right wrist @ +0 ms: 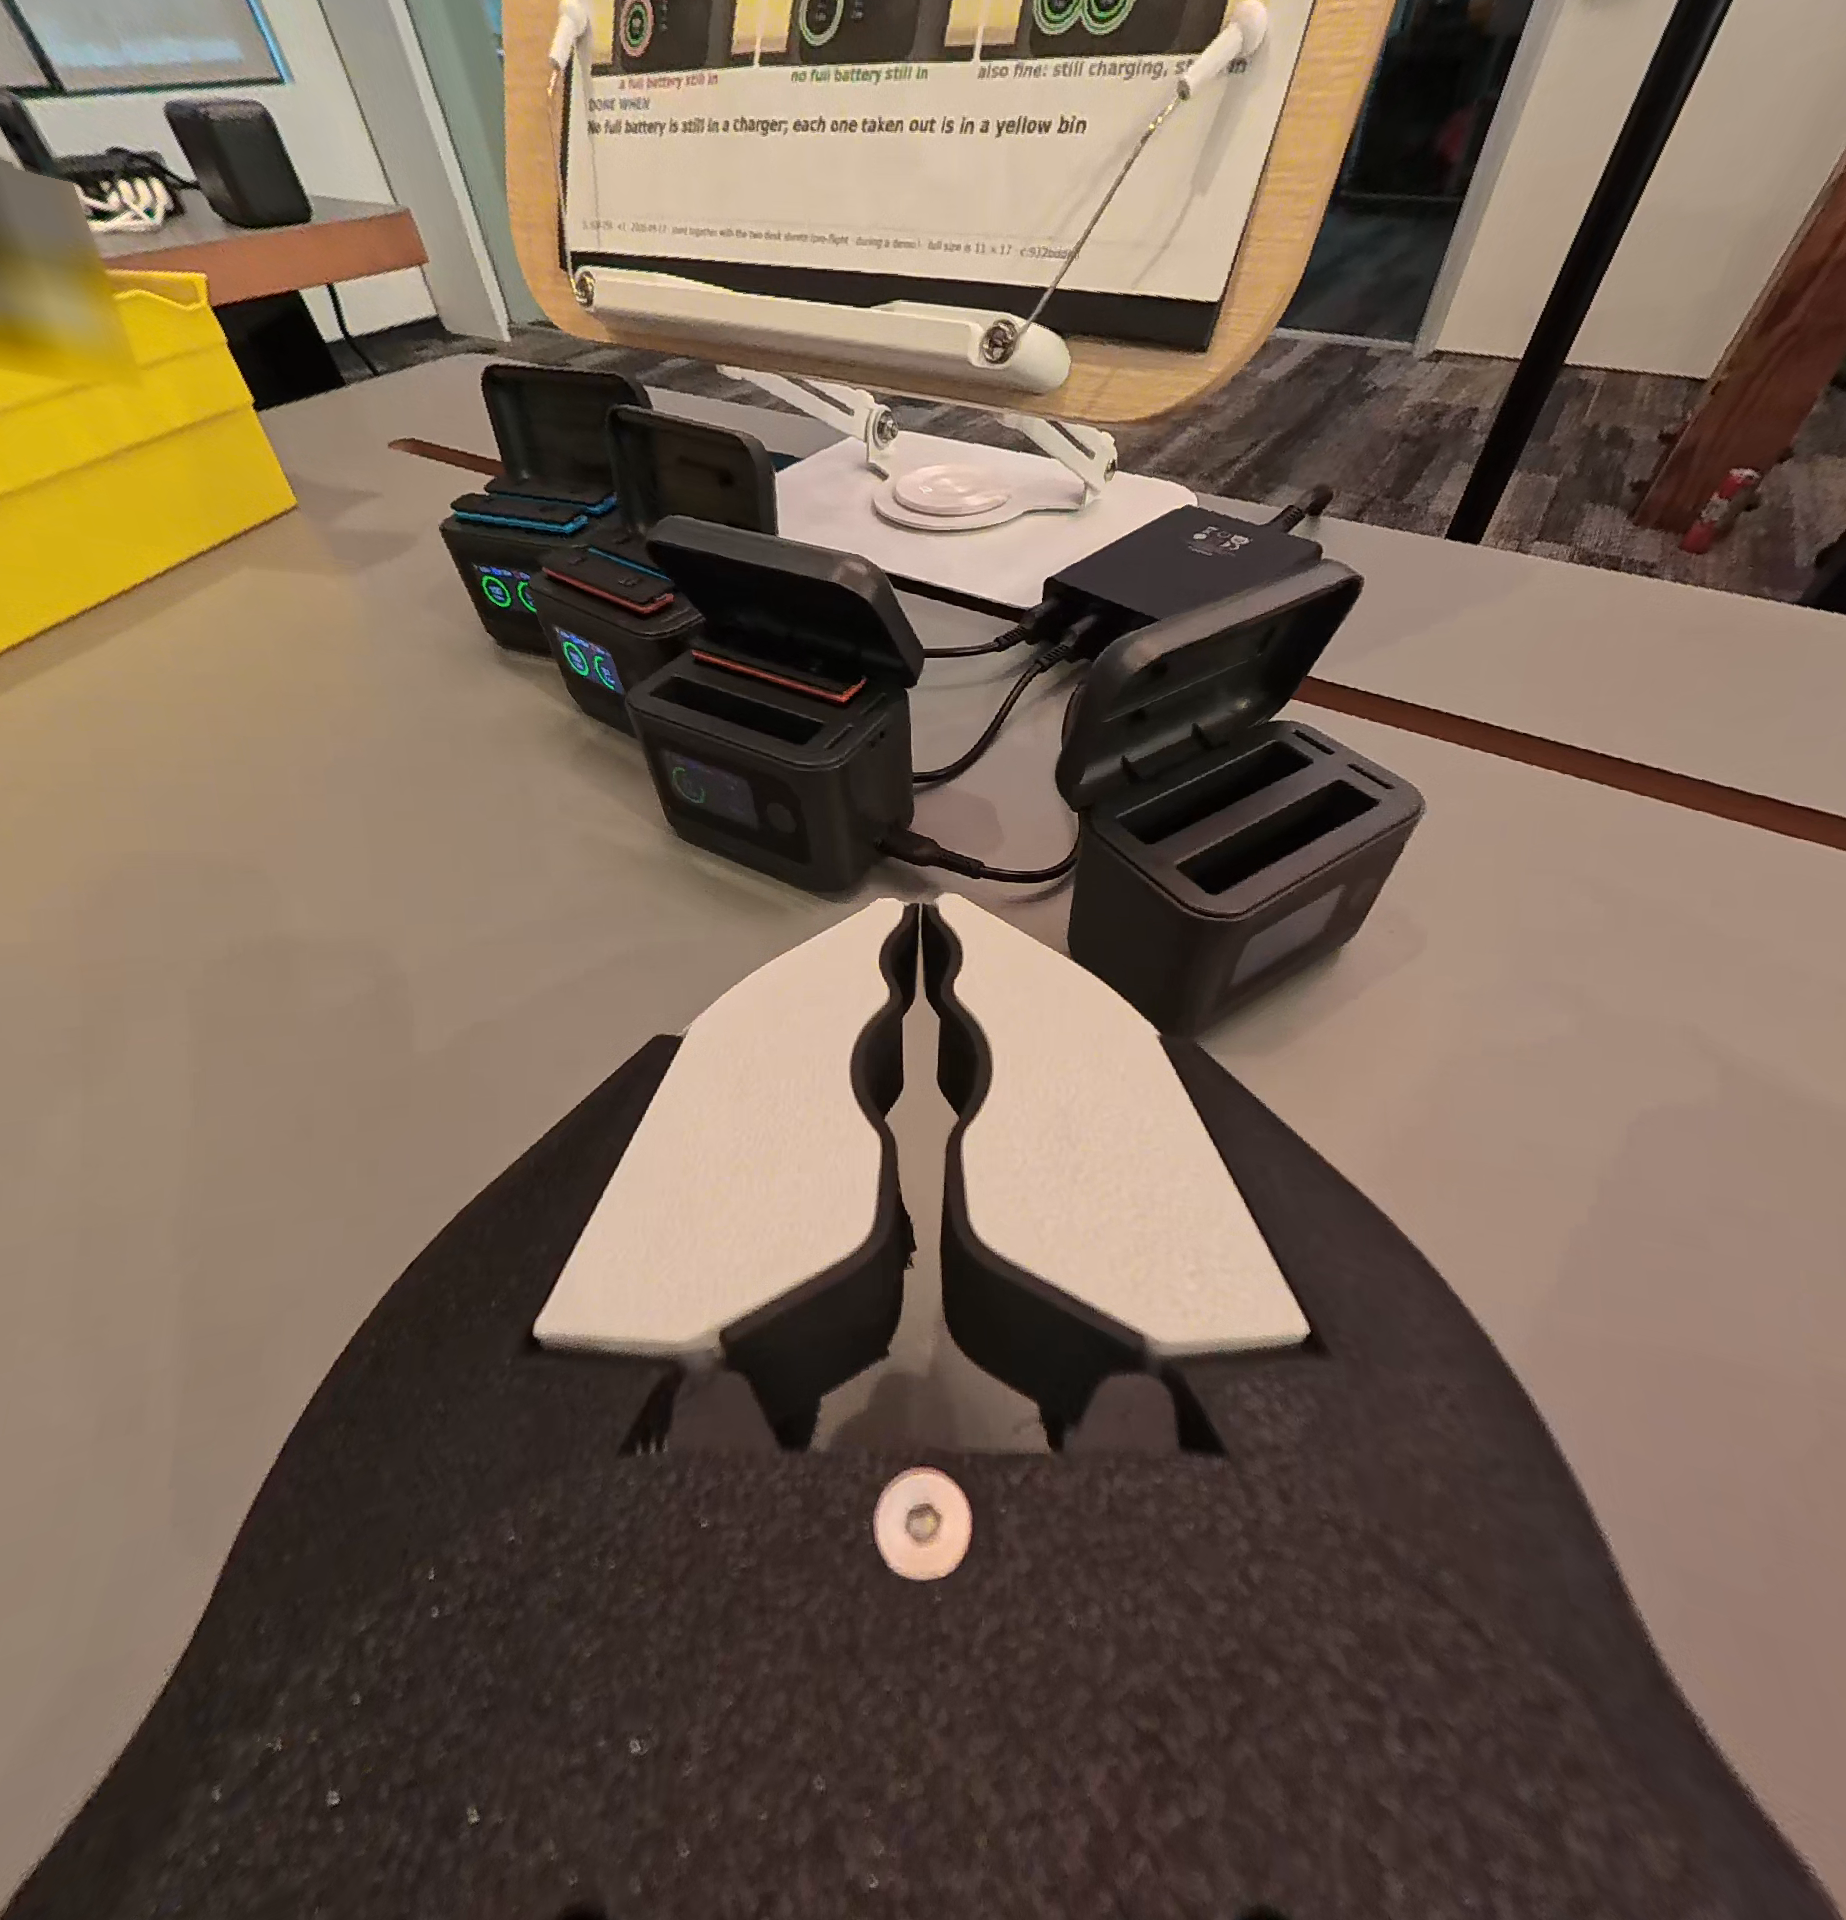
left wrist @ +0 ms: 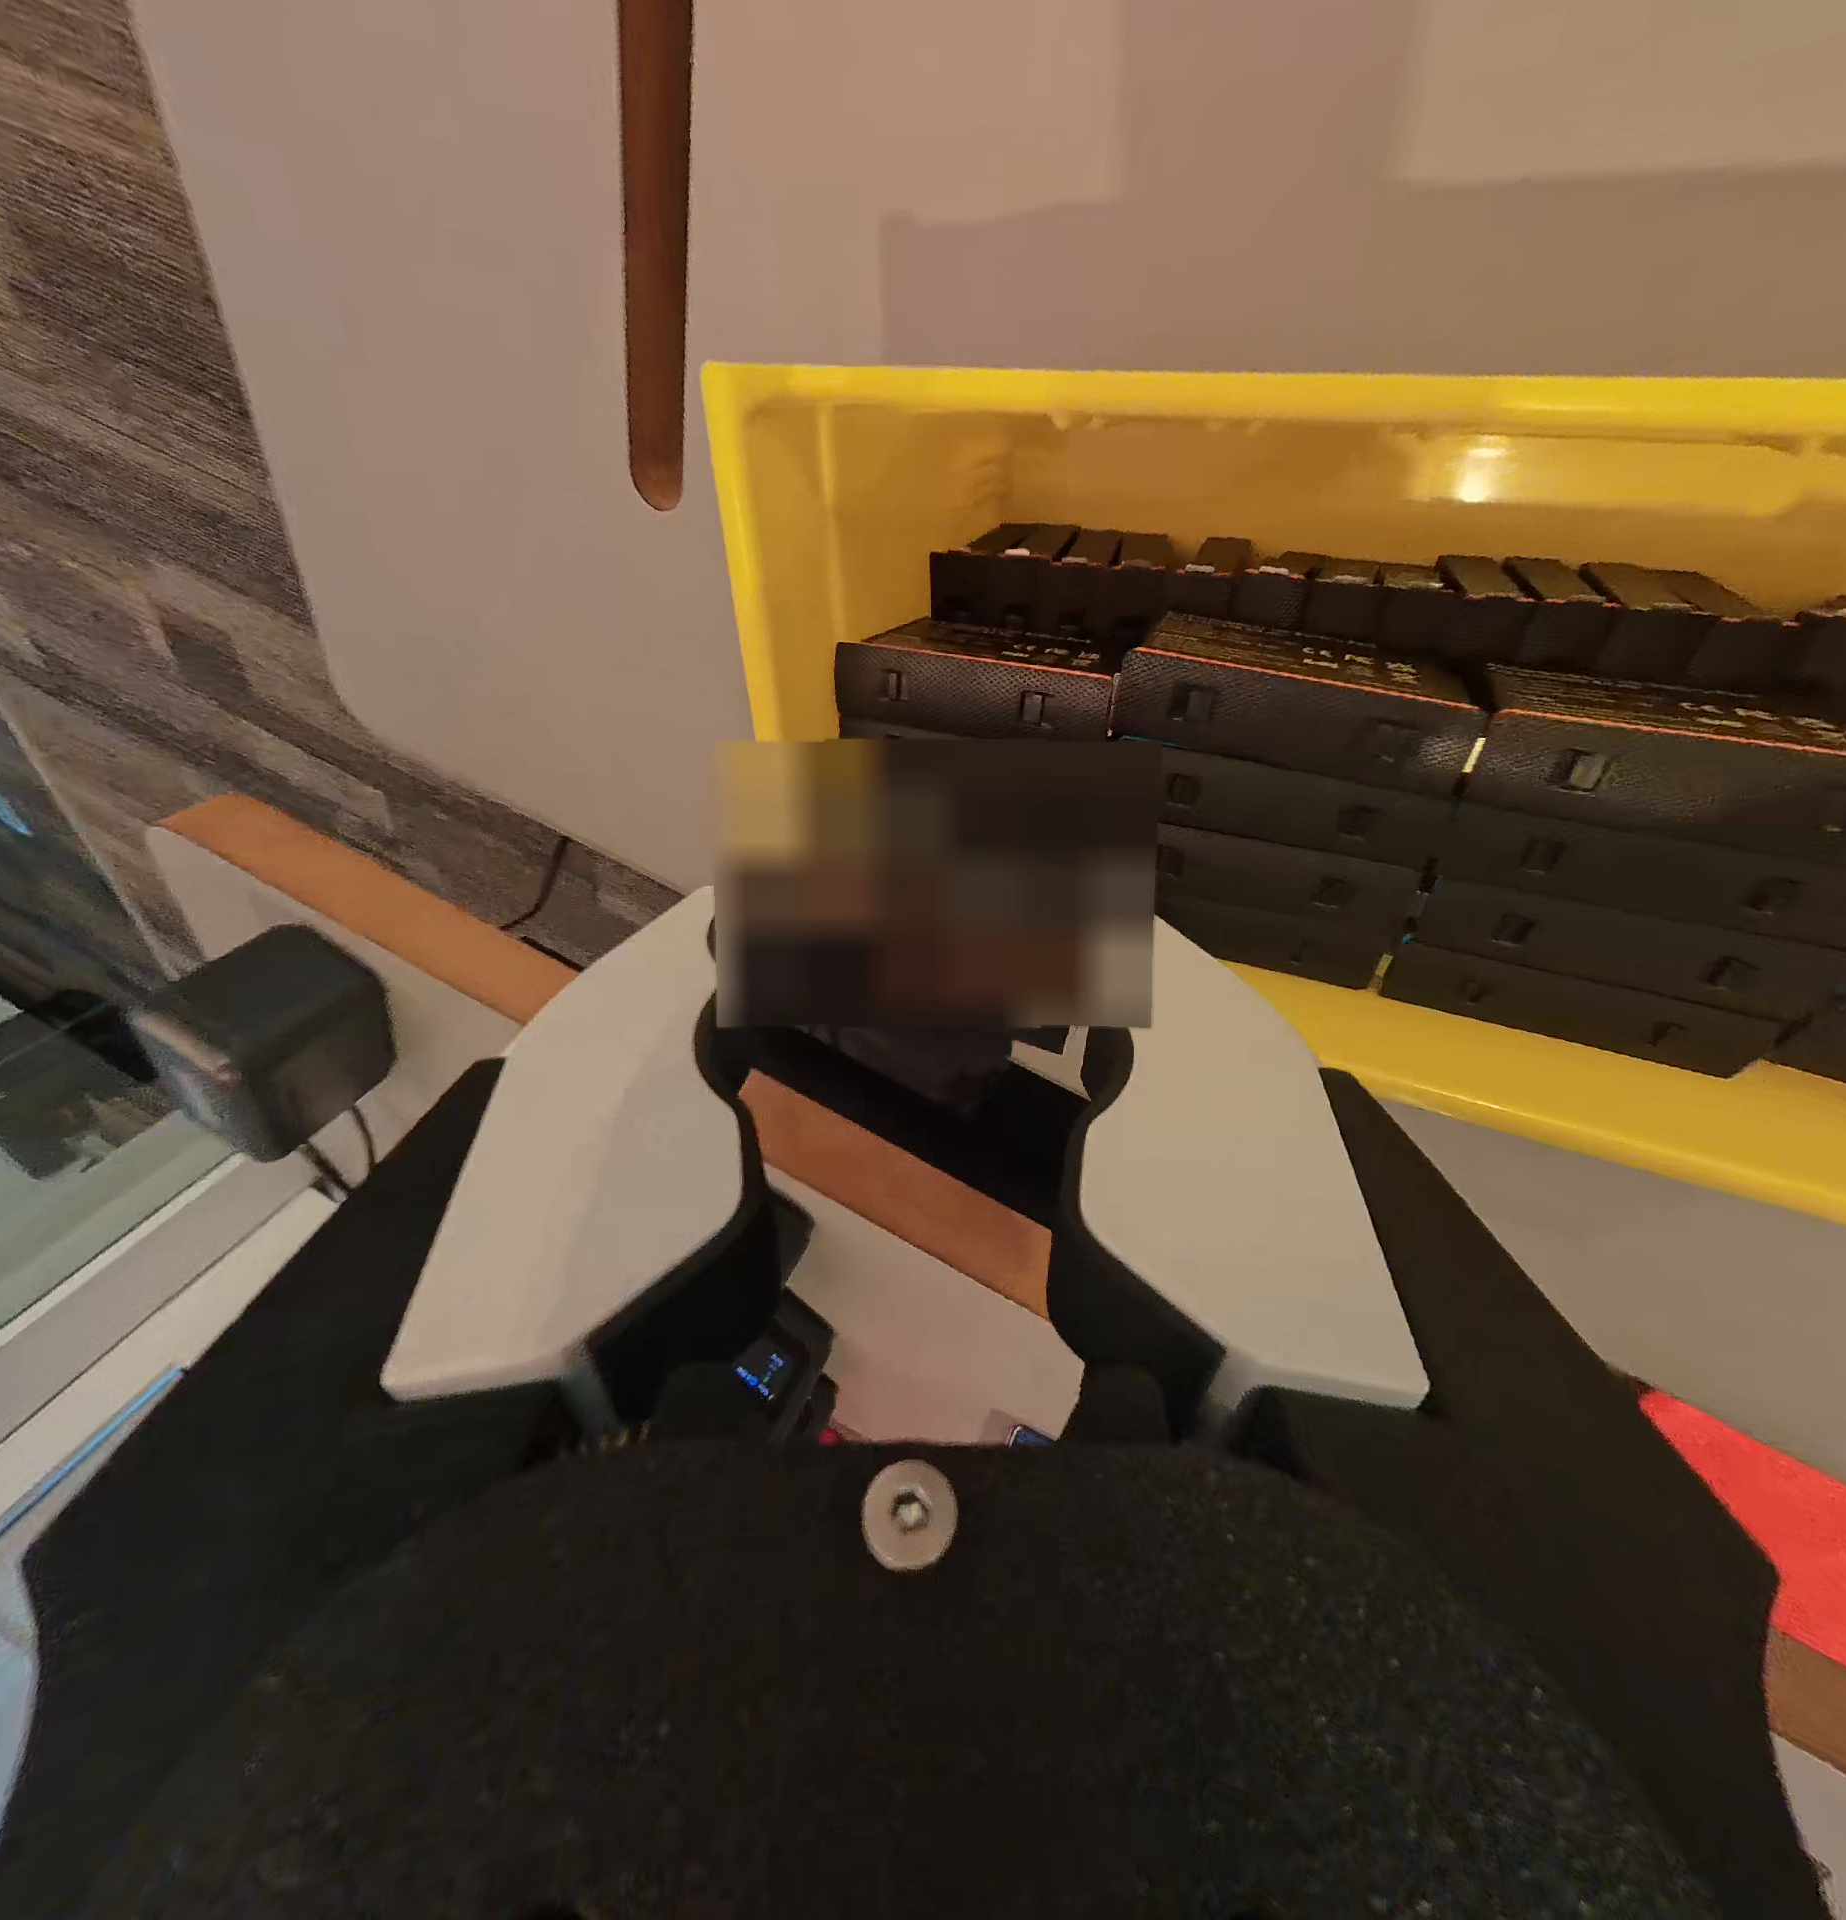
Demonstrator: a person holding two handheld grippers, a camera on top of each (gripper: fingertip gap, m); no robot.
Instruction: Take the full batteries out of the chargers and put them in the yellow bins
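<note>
In the left wrist view my left gripper [left wrist: 934, 925] is held in front of a yellow bin [left wrist: 1002, 405] stacked with several black batteries [left wrist: 1314, 707]. Its fingers are closed on a dark battery [left wrist: 898, 1070], mostly hidden by a blurred patch. In the right wrist view my right gripper [right wrist: 919, 914] is shut and empty above the grey table [right wrist: 275, 935], just in front of the open chargers. The far two chargers [right wrist: 503, 582] [right wrist: 607, 644] hold batteries. The third charger [right wrist: 773, 769] holds one red-edged battery [right wrist: 784, 670] in its back slot. The nearest charger [right wrist: 1241, 873] has both slots empty.
A board with a printed sheet [right wrist: 898, 156] stands on a white stand behind the chargers. A black power hub [right wrist: 1179, 571] with cables feeds them. A yellow bin [right wrist: 98, 468] sits at the table's left. A black adapter [left wrist: 275, 1039] lies left of my left gripper. Across from one pair of fingers to the other is roughly 60 cm. Between my right fingertips and the black power hub [right wrist: 1179, 571] there is roughly 25 cm.
</note>
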